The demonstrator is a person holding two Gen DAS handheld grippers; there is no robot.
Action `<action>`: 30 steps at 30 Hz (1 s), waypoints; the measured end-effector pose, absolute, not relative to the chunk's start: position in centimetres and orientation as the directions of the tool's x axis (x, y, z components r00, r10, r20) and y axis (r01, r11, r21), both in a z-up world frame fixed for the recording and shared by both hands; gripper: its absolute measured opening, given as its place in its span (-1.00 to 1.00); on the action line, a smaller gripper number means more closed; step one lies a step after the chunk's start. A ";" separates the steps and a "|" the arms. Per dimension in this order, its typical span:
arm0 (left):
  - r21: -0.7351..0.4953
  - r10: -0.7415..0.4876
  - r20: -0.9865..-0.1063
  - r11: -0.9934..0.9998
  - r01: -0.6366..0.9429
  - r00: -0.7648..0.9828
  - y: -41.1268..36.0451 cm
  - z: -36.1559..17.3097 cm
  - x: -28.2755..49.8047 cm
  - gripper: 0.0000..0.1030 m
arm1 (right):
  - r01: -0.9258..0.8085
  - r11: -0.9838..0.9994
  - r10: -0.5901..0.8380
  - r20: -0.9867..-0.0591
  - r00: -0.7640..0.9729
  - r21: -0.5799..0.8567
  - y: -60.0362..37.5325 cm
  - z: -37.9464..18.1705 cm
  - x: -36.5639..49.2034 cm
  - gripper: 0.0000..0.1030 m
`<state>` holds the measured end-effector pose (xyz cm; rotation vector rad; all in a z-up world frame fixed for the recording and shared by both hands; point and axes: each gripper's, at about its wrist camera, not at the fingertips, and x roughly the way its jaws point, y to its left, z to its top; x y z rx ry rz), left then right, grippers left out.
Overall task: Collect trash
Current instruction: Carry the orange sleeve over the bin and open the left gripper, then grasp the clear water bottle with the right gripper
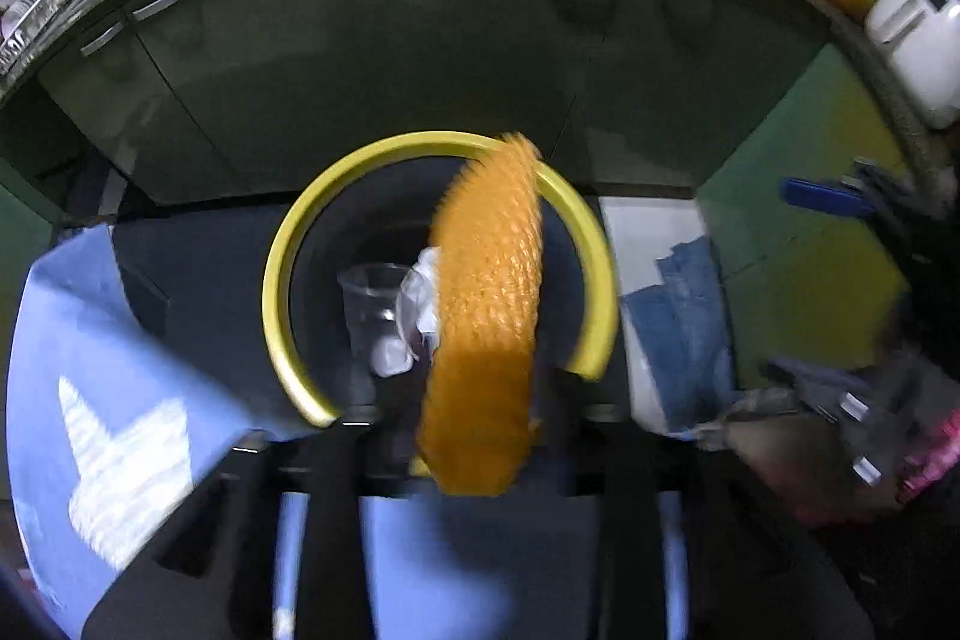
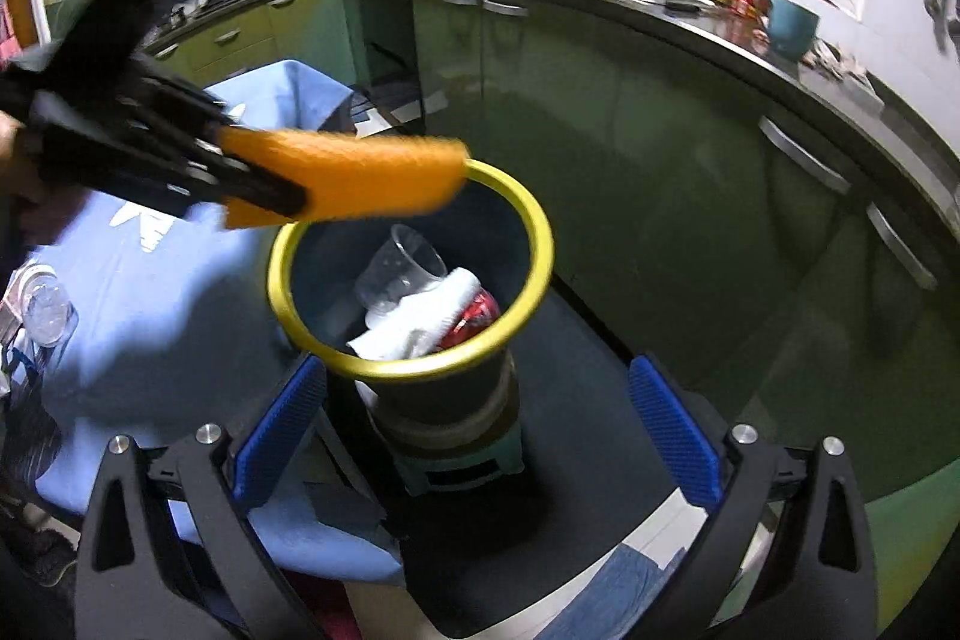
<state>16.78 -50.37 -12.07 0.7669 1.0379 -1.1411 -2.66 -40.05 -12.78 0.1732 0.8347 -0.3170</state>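
A dark bin with a yellow rim (image 1: pixel 282 280) (image 2: pixel 540 244) stands on a small green stool (image 2: pixel 462 466). It holds a clear plastic cup (image 2: pixel 402 268), crumpled white paper (image 2: pixel 420 322) and something red (image 2: pixel 474 316). A long orange knobbly strip (image 1: pixel 486 316) (image 2: pixel 360 178) hangs over the near rim, between the black fingers of my left gripper (image 1: pixel 480 436) (image 2: pixel 264 202). The fingers stand apart from it on both sides, so the gripper is open. My right gripper (image 2: pixel 480 436), with blue pads (image 2: pixel 672 436), is wide open and empty just in front of the bin.
A light blue cloth (image 2: pixel 168 292) drapes over something left of the bin, and a clear cup (image 2: pixel 48 310) sits at its far left. Green cabinets (image 2: pixel 660 160) and a dark countertop with a sink curve behind. Denim fabric (image 1: pixel 684 328) lies on the floor.
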 end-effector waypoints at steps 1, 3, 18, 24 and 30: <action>0.002 -0.337 -0.937 0.269 0.963 0.096 -51.1 -12.7 16.9 0.32 | 0.346 0.938 -0.208 -0.750 0.628 0.030 -40.3 -12.9 -2.8 0.87; 0.024 -0.326 -0.937 0.288 0.957 0.121 -51.5 -13.4 17.2 0.33 | 0.350 0.936 -0.207 -0.750 0.628 0.035 -40.6 -13.0 -3.1 0.87; 0.002 -0.591 -0.674 0.599 0.801 0.444 -27.8 1.6 17.4 0.66 | 0.188 0.980 -0.085 -0.731 0.677 0.061 -35.6 -11.8 0.8 0.87; -0.049 -0.498 -0.577 0.812 0.581 0.647 -12.2 1.6 18.3 0.78 | -0.126 0.991 0.117 -0.724 0.680 0.042 -26.7 -10.5 5.5 0.87; -0.071 -0.338 -0.546 0.931 0.359 0.766 -2.1 -1.8 20.4 0.79 | -0.474 0.880 0.325 -0.757 0.567 0.023 -15.8 -9.7 9.9 0.87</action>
